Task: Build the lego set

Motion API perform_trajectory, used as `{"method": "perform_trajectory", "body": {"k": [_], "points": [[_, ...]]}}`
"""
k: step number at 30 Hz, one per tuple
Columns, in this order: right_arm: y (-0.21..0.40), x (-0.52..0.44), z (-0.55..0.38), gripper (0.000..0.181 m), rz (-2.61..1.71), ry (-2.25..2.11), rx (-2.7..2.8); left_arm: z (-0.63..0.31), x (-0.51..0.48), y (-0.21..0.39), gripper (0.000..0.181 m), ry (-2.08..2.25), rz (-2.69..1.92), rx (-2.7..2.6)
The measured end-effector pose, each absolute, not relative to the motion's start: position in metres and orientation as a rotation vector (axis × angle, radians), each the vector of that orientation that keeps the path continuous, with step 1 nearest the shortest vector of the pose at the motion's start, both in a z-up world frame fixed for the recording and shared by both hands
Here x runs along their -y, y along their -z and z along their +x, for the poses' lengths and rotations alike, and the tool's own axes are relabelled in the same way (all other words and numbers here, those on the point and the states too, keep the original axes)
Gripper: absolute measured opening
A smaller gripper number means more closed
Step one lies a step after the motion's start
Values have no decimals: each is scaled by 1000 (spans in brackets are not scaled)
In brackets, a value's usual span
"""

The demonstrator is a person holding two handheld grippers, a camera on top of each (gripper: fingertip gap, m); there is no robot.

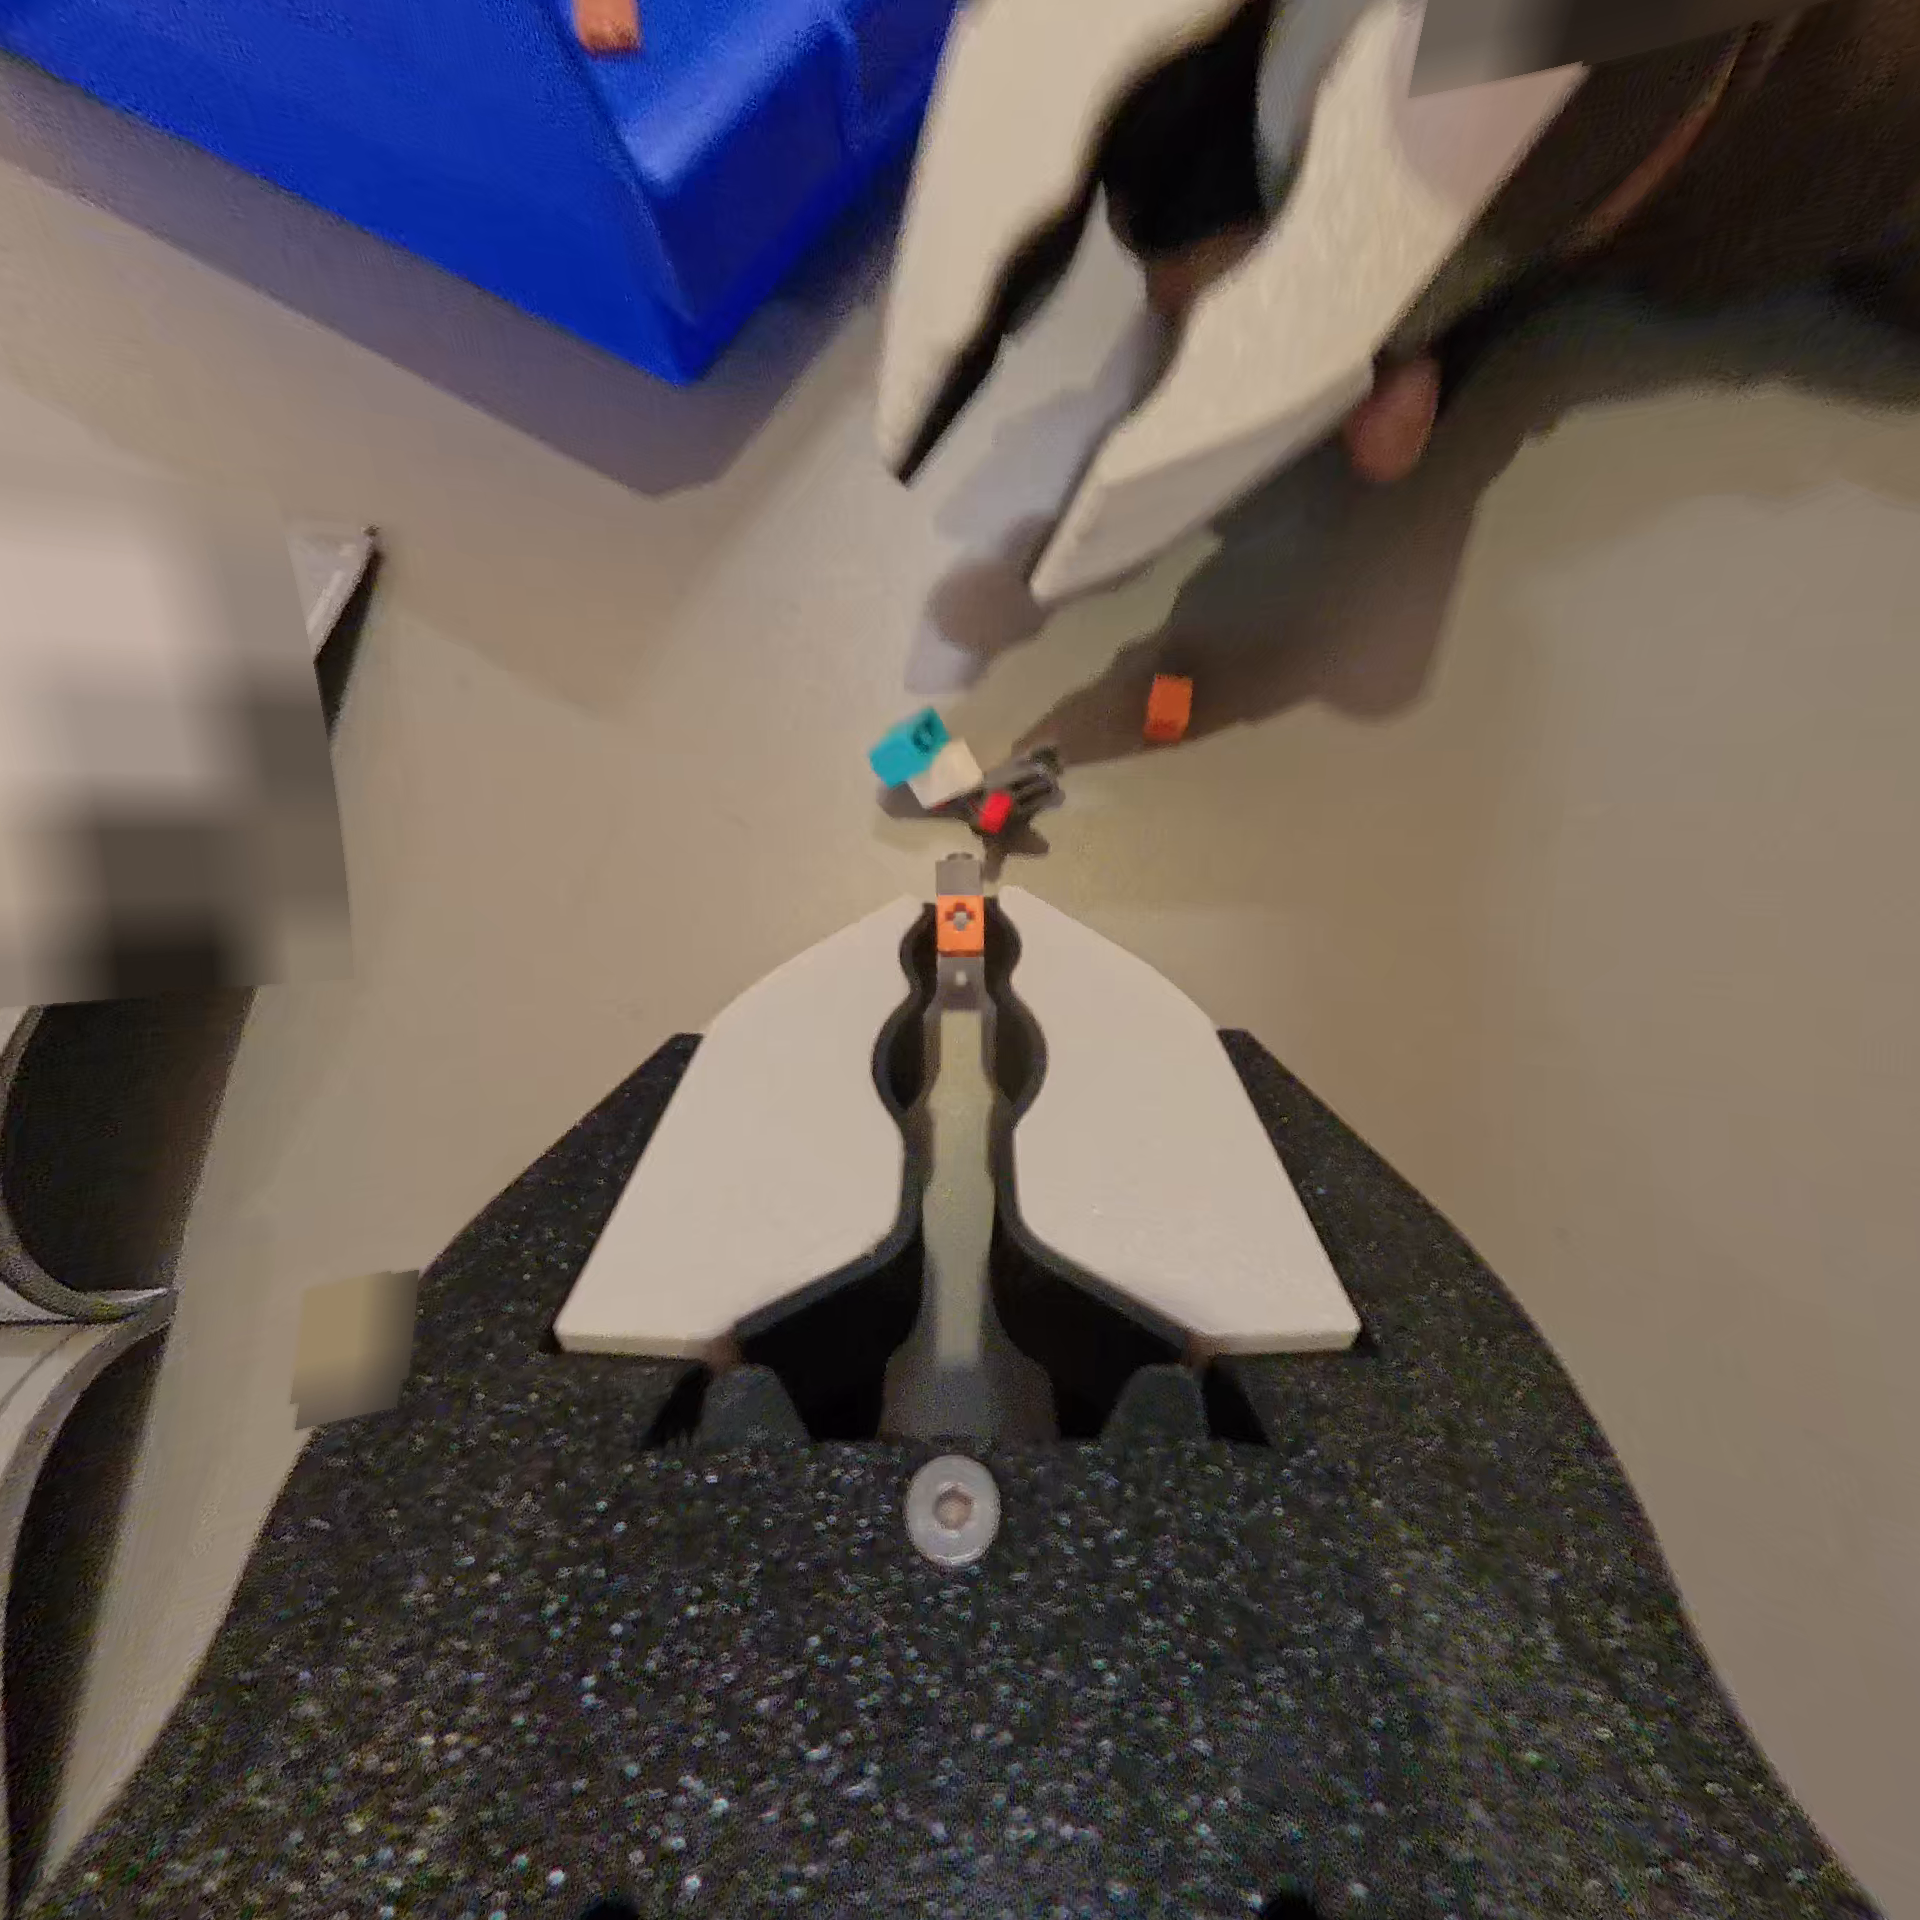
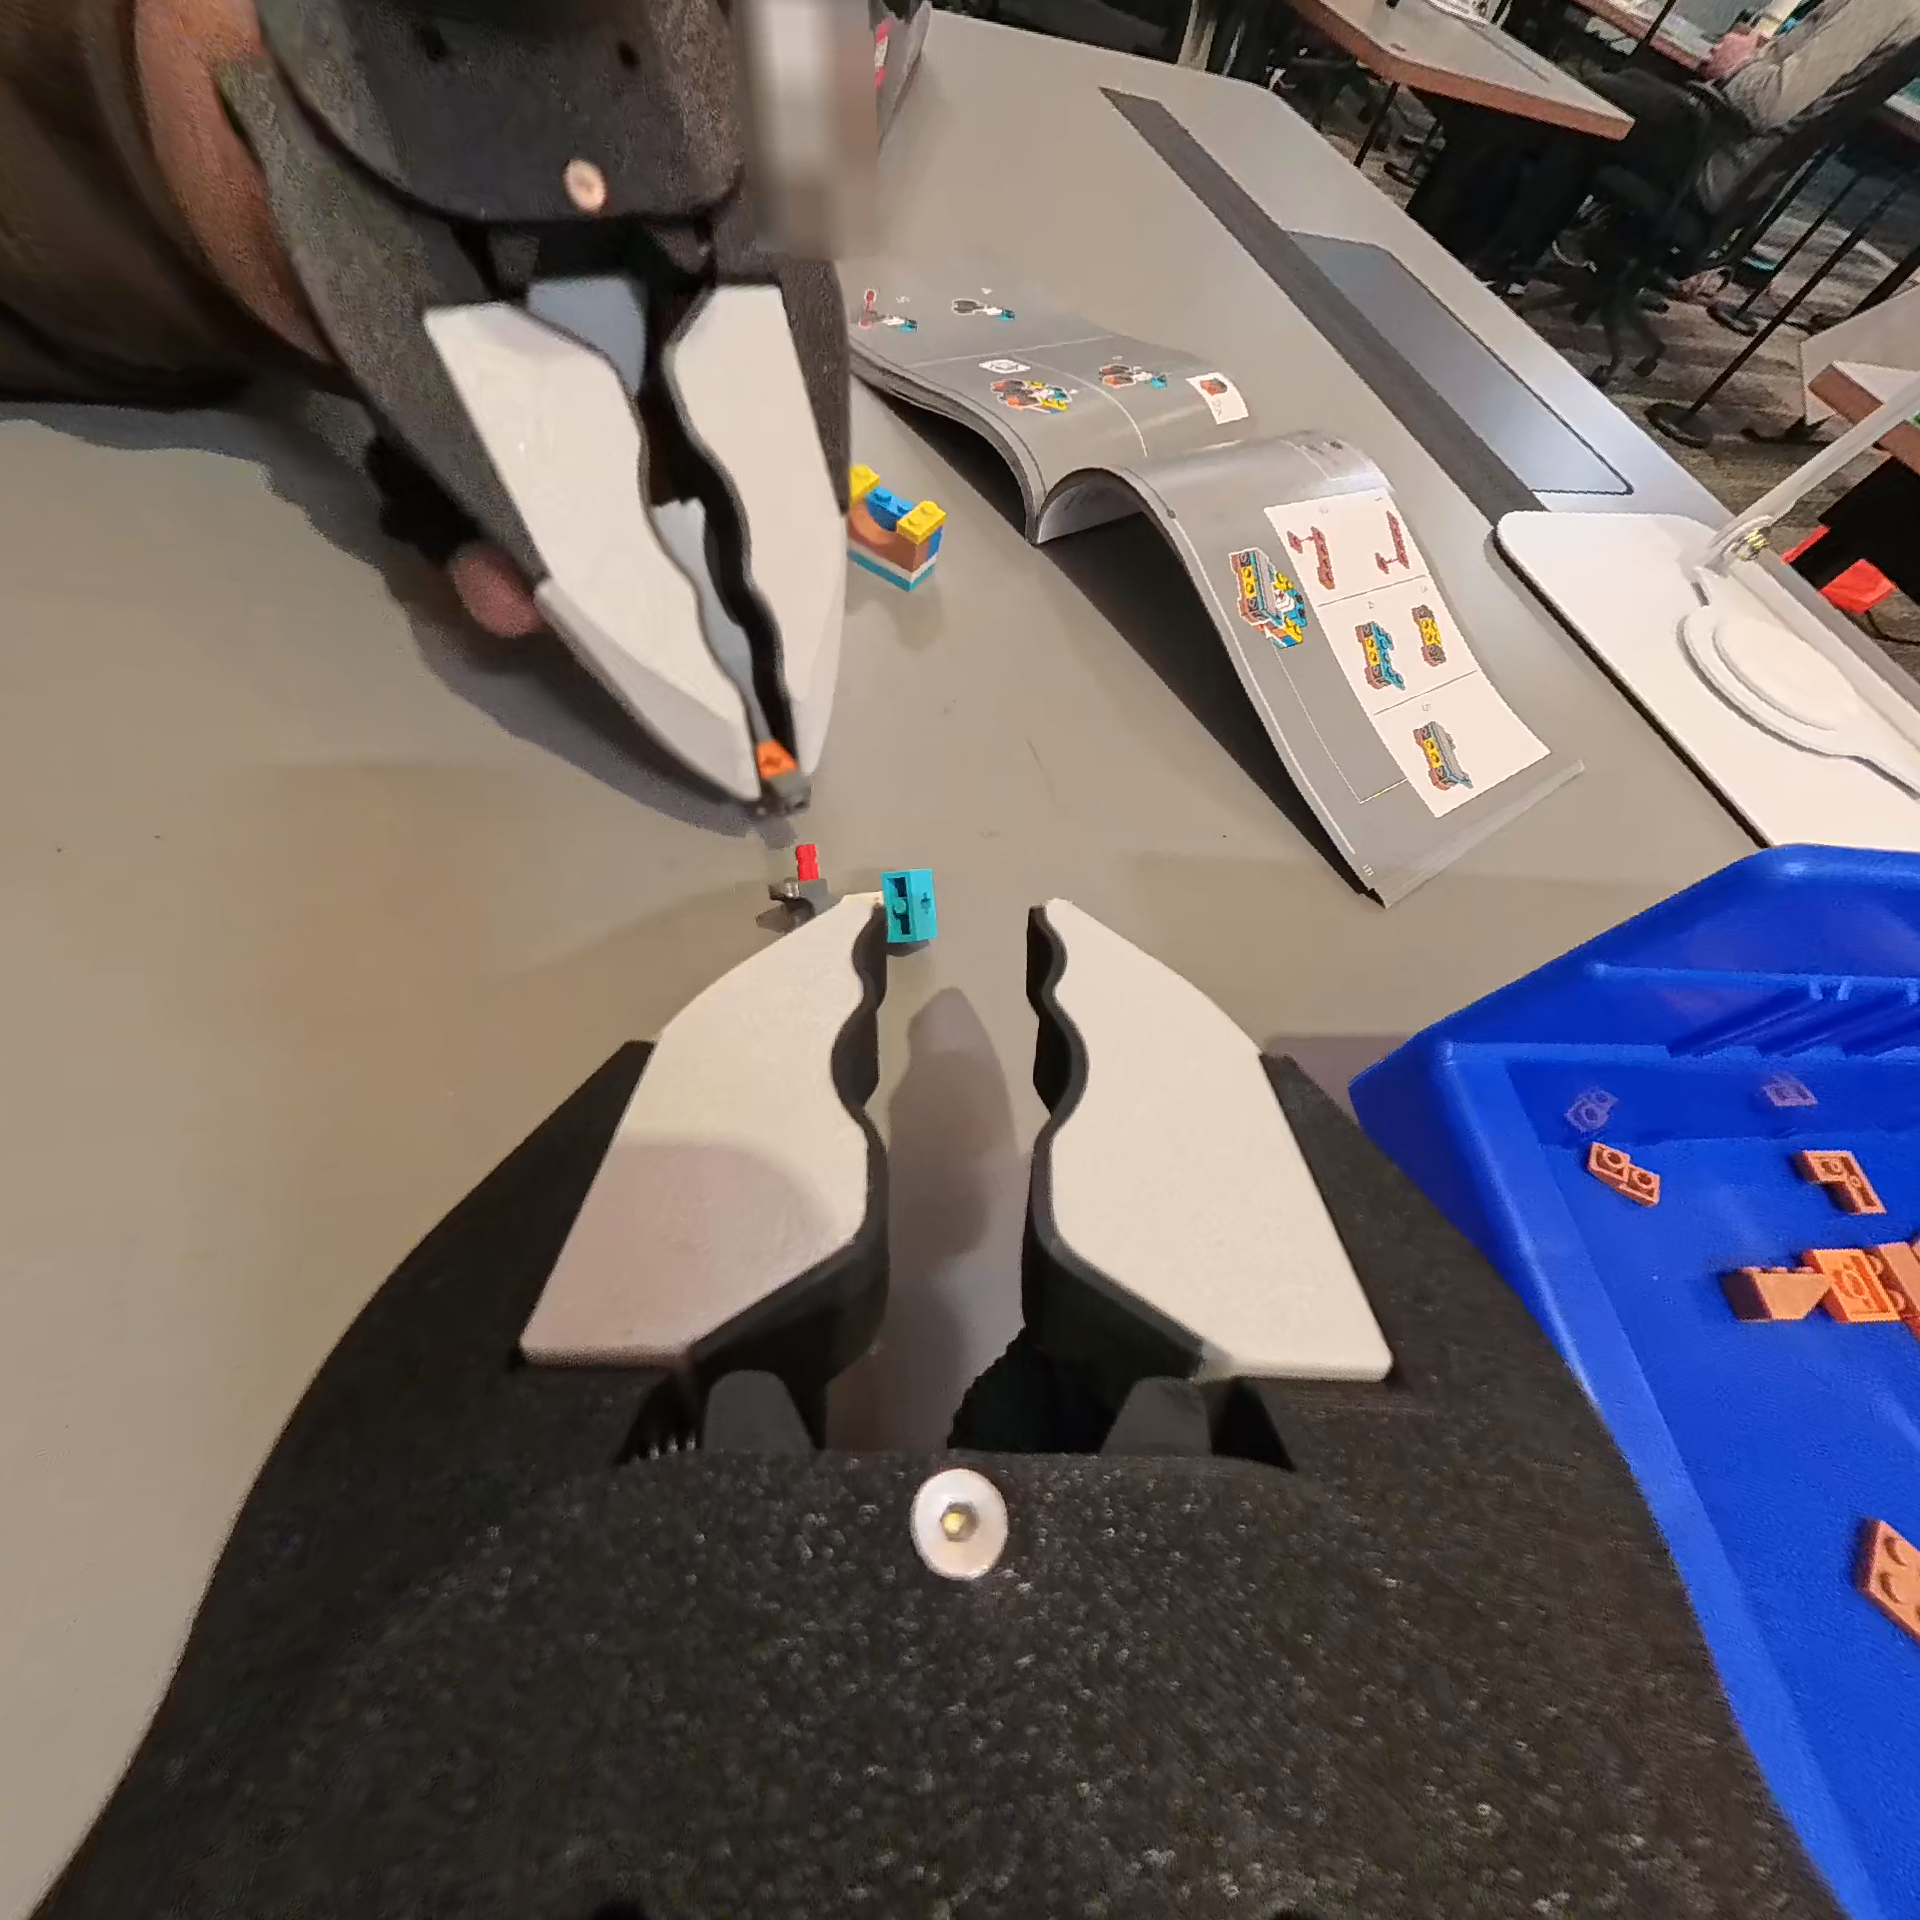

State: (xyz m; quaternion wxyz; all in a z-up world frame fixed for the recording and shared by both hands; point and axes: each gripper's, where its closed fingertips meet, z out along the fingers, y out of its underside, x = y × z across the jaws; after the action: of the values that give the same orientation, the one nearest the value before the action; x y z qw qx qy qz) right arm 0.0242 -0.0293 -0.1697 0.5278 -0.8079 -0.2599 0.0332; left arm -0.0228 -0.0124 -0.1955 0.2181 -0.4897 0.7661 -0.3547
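1. the small sub-assembly of a teal brick, a white piece, a grey bracket and a red pin (image 2: 852, 891) lies on the grey tabletop (image 2: 312, 727). it is the landmark for all positions below. its red pin points upward, judged to be the mating point left exposed for the next piece.
2. the orange-and-grey stacked piece (image 1: 958, 920) sits just beside the sub-assembly, on the side away from the blue tray. the left gripper (image 1: 961, 914) has its jaws closed together on this piece, so that only the grey tip protrudes. judgement: the narrow pinch keeps the piece aligned for pressing onto the sub-assembly.
3. the right gripper (image 2: 956, 925) hovers over the sub-assembly with its jaws apart and nothing between them. one fingertip is touching or nearly touching the teal brick; which cannot be told. judgement: it is placed to steady the sub-assembly.
4. a loose orange brick (image 1: 1166, 709) lies near the sub-assembly.
5. a multicoloured block stack with yellow studs (image 2: 896, 535) stands well apart from the sub-assembly, set aside.
6. the open instruction booklet (image 2: 1299, 582) lies beyond the sub-assembly, pages up for reference.
7. the blue plastic tray of orange parts (image 2: 1455, 1091) sits well apart, holding stock.
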Motion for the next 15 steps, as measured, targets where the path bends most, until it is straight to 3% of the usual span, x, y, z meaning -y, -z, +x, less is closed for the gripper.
{"method": "perform_trajectory", "body": {"k": [9, 15], "points": [[131, 19, 20, 27, -1713, 68, 575, -17, 1, 113, 8, 2038, -1600, -1503], [101, 12, -3, 29, -1564, 123, 593, -14, 4, 93, 8, 2428, -1638, -1227]]}}
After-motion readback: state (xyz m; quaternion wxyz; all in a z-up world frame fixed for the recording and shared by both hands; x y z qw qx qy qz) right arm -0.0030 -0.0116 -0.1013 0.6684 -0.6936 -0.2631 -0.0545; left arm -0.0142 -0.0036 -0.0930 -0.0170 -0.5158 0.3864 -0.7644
